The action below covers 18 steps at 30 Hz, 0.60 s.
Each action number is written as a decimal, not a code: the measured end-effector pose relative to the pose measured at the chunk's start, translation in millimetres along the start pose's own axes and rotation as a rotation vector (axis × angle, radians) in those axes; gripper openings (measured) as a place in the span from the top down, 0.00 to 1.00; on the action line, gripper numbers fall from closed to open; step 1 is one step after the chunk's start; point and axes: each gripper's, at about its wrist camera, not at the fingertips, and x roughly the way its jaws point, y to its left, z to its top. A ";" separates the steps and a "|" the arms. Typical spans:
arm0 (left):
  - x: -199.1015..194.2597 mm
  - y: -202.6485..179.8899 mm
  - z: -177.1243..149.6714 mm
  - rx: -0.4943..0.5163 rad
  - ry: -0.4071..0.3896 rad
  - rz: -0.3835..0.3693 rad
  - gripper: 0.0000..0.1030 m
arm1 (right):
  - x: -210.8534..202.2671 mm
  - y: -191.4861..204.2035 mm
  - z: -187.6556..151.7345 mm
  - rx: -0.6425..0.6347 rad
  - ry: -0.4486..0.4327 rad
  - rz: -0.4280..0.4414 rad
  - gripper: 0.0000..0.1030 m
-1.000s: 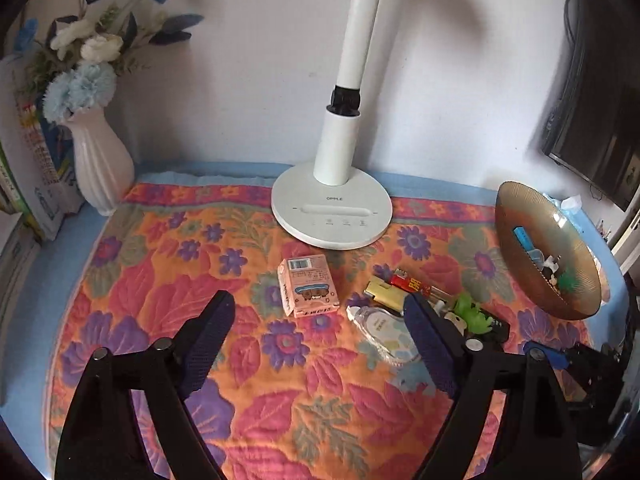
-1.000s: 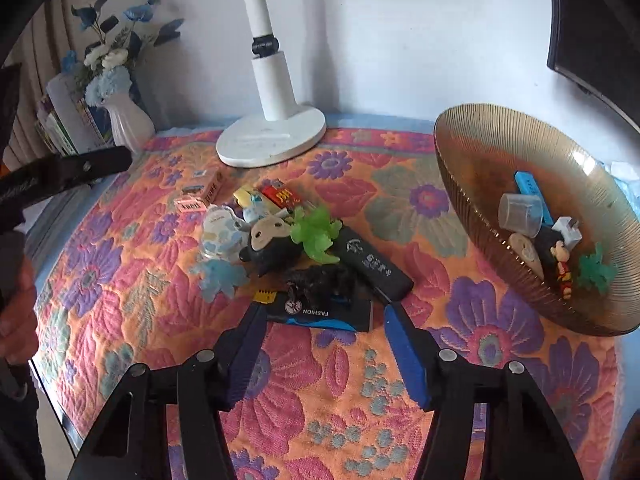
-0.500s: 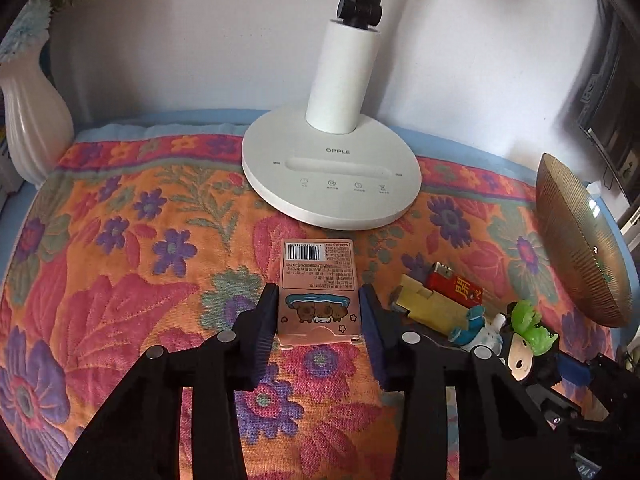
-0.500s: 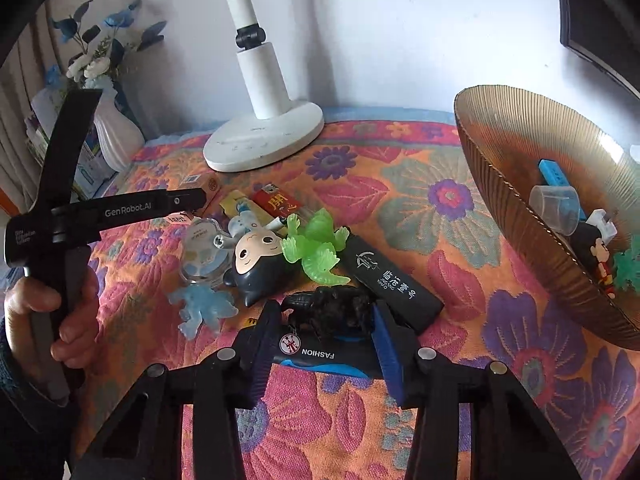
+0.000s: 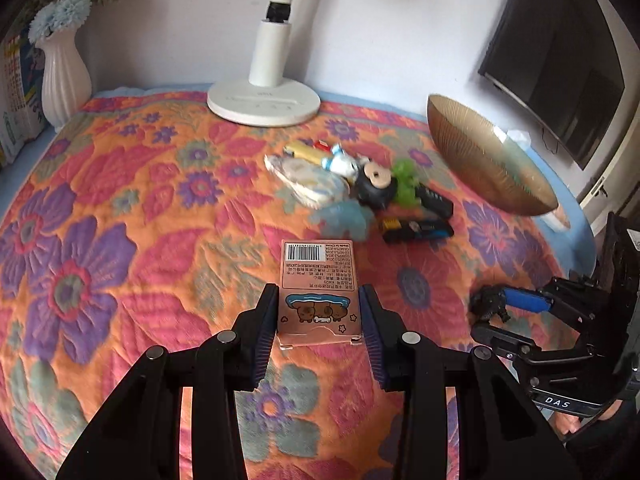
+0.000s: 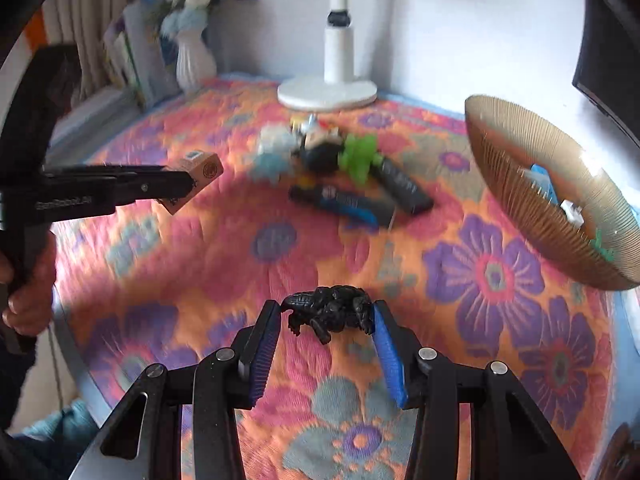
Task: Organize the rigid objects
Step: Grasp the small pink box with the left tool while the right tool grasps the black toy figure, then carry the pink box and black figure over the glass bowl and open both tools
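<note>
1. Pink card box (image 5: 318,292), barcode face up, sits between the blue pads of your left gripper (image 5: 320,332); both pads press its long edges, and the right wrist view shows it lifted clear of the floral cloth (image 5: 132,216).
2. Your right gripper (image 6: 326,340) has a small black figure (image 6: 330,312) between its fingertips. The jaws are easing apart, yet both pads touch the figure, which hangs above the cloth.
3. Your hand (image 6: 24,292) on the left tool's handle shows at the left edge of the right wrist view.
4. Remaining pile (image 5: 360,188) lies mid-cloth: a dark round-headed figure, a green toy, a black bar, a blue-and-black pack, a pale blue piece and a white roll, all touching or just beside one another.
5. Ribbed amber bowl (image 6: 532,200) stands at the right of the cloth, well apart from both grippers; it holds a blue item and a white one.
6. White lamp base (image 5: 264,102) and a white vase (image 5: 64,76) stand at the far edge.
</note>
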 end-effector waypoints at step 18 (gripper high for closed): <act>-11.5 -16.1 -8.1 0.040 -0.071 0.043 0.64 | -18.1 -1.4 -12.3 0.359 -0.025 -0.070 0.66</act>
